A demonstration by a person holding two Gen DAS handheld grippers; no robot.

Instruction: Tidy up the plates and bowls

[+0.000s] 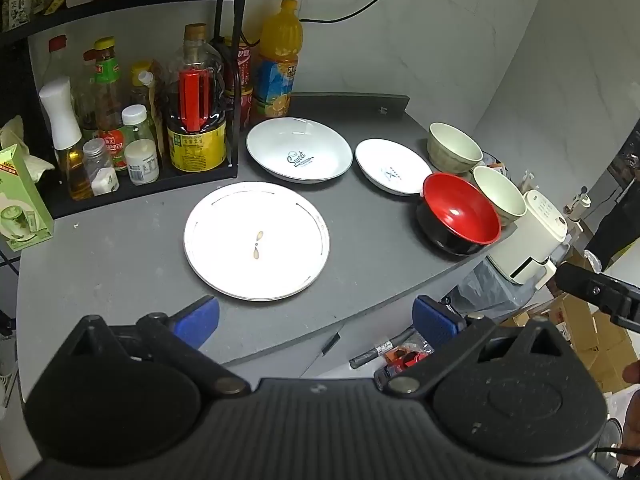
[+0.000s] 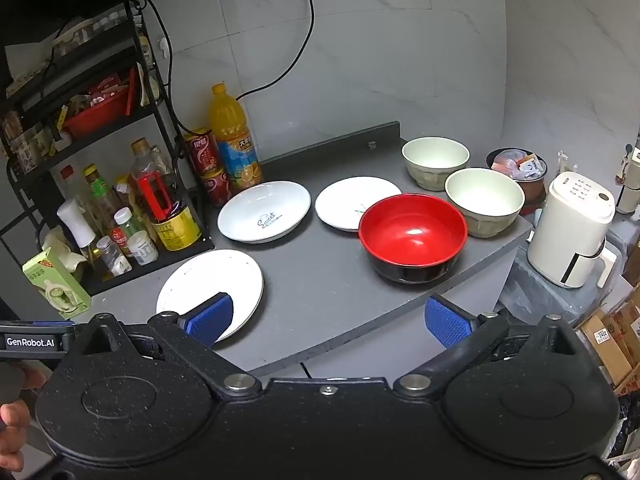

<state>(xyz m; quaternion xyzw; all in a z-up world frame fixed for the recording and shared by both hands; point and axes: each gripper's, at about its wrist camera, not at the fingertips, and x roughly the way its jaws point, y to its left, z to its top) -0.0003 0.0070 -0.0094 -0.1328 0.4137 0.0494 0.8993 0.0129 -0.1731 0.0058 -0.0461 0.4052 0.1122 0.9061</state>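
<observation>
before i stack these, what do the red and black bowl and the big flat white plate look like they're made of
The red and black bowl looks like lacquered plastic or melamine: a glossy red inside with a sharp highlight and a shiny black outside. The big flat white plate looks like glazed ceramic or porcelain: a bright glare, a thin rim line and a small printed motif. Neither can be confirmed by look alone.

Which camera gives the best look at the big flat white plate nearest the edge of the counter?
The left wrist view: the big flat white plate lies whole and unobstructed, its rim line and centre mark plain. In the right wrist view the plate sits low at the left, glare-washed, its near edge hidden behind a blue finger pad.
</observation>
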